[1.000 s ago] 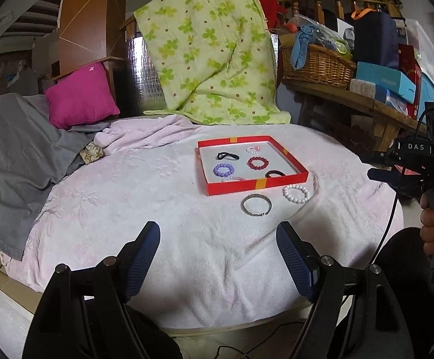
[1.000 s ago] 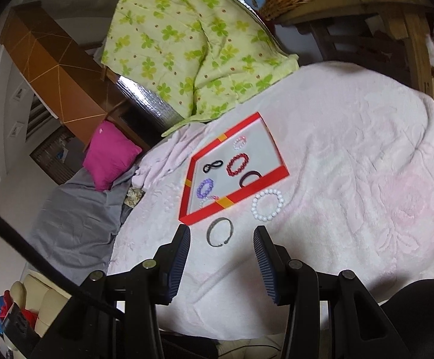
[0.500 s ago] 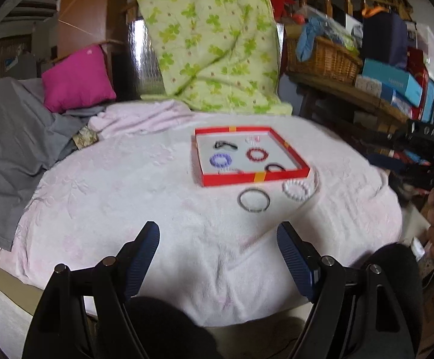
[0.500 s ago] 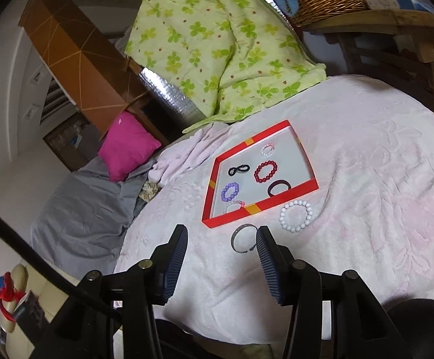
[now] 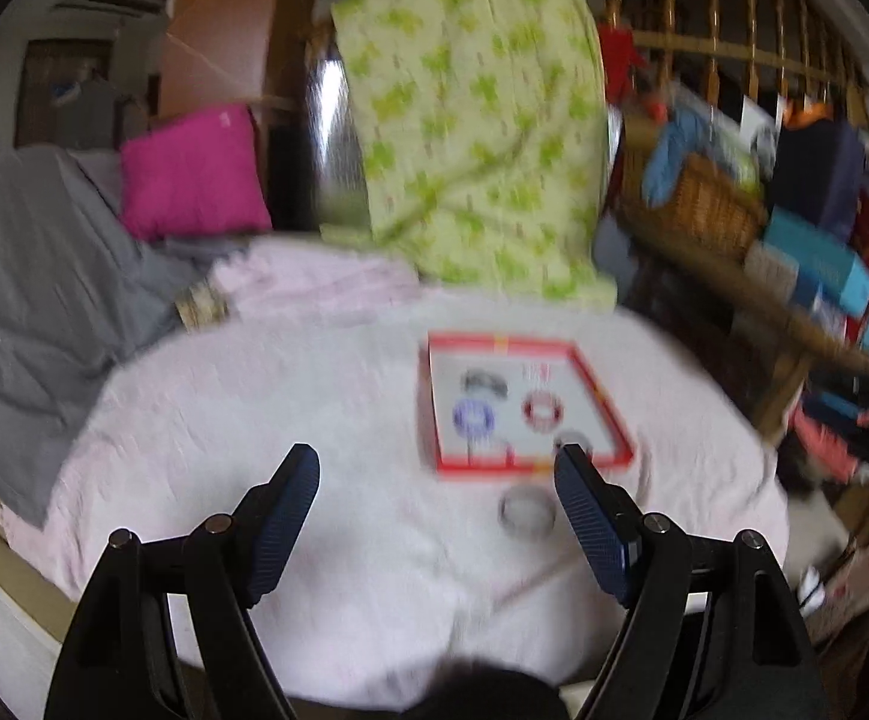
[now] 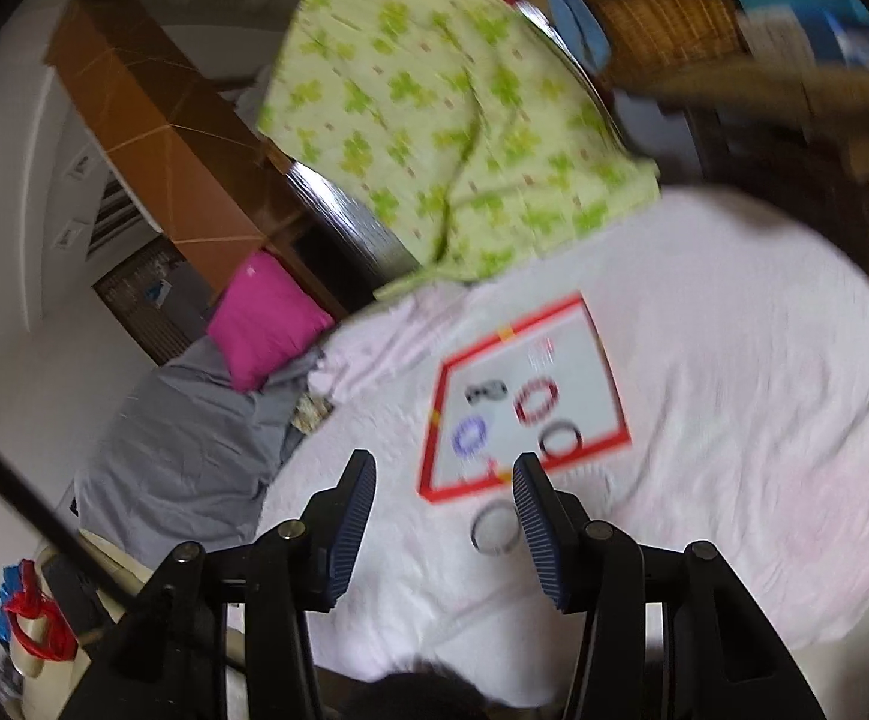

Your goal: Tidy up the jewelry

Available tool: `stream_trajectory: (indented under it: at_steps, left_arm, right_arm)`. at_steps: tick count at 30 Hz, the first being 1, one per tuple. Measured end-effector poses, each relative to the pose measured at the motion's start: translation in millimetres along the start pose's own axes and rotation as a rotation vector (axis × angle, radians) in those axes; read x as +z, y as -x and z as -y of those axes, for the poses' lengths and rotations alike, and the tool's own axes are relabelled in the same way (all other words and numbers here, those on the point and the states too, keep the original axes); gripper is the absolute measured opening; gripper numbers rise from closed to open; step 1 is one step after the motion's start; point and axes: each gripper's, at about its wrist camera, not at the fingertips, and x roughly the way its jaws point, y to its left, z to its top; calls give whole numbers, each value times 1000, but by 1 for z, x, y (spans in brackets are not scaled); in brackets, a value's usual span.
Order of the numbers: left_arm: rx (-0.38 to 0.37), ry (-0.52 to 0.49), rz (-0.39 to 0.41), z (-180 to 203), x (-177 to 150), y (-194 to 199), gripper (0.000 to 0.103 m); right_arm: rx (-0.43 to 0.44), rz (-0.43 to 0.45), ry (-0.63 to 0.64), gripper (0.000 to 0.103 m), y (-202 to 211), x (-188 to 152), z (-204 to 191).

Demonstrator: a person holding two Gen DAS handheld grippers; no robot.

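The silver bangle (image 6: 496,530) lies on the pink cloth (image 6: 734,360) just outside the red tray (image 6: 590,447). Right gripper (image 6: 443,531) part-open, left gripper (image 5: 434,519) wide — both empty. Descend squarely over one rim, then close gently.

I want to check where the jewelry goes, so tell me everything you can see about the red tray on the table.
The red tray is a shallow rectangular box with a low red rim, small yellow marks on the rim and a pale floor; it looks like cardboard. It lies flat on the pink cloth covering the table. Inside lie a purple bracelet, a red bracelet, a dark bangle and a small black piece. A grey bangle lies outside, near its front edge. Motion blur hides finer detail.
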Motion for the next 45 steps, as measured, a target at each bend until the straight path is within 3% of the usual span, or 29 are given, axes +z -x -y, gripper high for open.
stream_trajectory:
  at_steps: [3, 5, 7, 12, 14, 17, 20, 24, 26, 31, 37, 42, 45]
  left_arm:
    - [11, 4, 79, -3, 15, 23, 82]
    - [44, -6, 126, -4, 17, 35, 86]
    - [70, -25, 126, -4, 16, 35, 86]
    - [96, -92, 152, 3, 26, 59, 86]
    - [130, -140, 215, 10, 43, 85, 86]
    - [123, -182, 286, 16, 71, 124, 86]
    - [131, -209, 391, 20, 94, 167, 87]
    - [204, -321, 502, 28, 104, 203, 92]
    - [235, -379, 548, 31, 109, 214, 93]
    - [253, -419, 527, 25, 126, 225, 93]
    - [361, -454, 554, 10, 147, 268, 93]
    - [494, -483, 588, -4, 178, 325, 93]
    - [608, -502, 626, -8, 198, 350, 95]
  right_arm:
    - [7, 17, 61, 51, 14, 4, -19]
    - [74, 35, 57, 51, 16, -5, -24]
    - [189, 55, 29, 51, 16, -15, -22]
    - [233, 81, 25, 52, 17, -22, -28]
    - [238, 93, 36, 52, 27, -15, -35]
    - [217, 123, 119, 52, 48, -2, -58]
    - [288, 148, 125, 52, 68, 12, -80]
    - [350, 219, 84, 69, 91, 23, -100]
    - [390, 269, 66, 69, 103, 31, -103]
    - [328, 441, 99, 69, 147, 66, -117]
    - [267, 598, 139, 69, 231, 115, -143]
    - [294, 738, 195, 69, 320, 139, -165]
    - [228, 806, 213, 69, 368, 158, -180]
